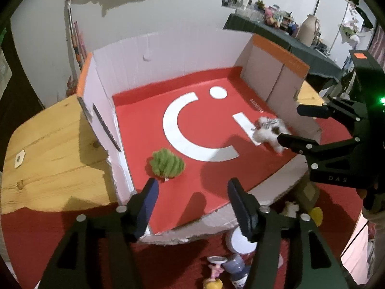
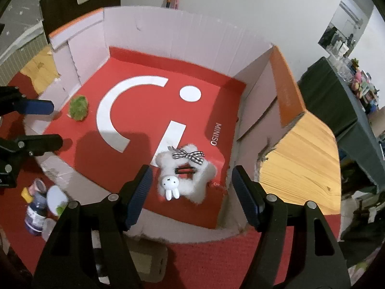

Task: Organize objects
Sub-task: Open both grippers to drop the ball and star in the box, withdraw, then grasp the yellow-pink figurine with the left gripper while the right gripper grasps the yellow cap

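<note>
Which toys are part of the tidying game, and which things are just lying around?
Part of the job:
green fuzzy toy
white fluffy bunny clip
red-floored box

Just lying about:
purple bottle
white dish
wooden tabletop

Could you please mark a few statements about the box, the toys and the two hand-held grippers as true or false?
1. The green plush lies inside the box. True.
2. The right hand-held gripper is clamped on the white plush. False: its jaws stand apart, and the plush lies on the box floor between them, untouched.
3. The white plush carries a checked bow. True.
4. The left hand-held gripper holds the green plush. False: it is open and empty, with the plush lying ahead of it.
5. The box floor is blue. False: it is red with white shapes.
</note>
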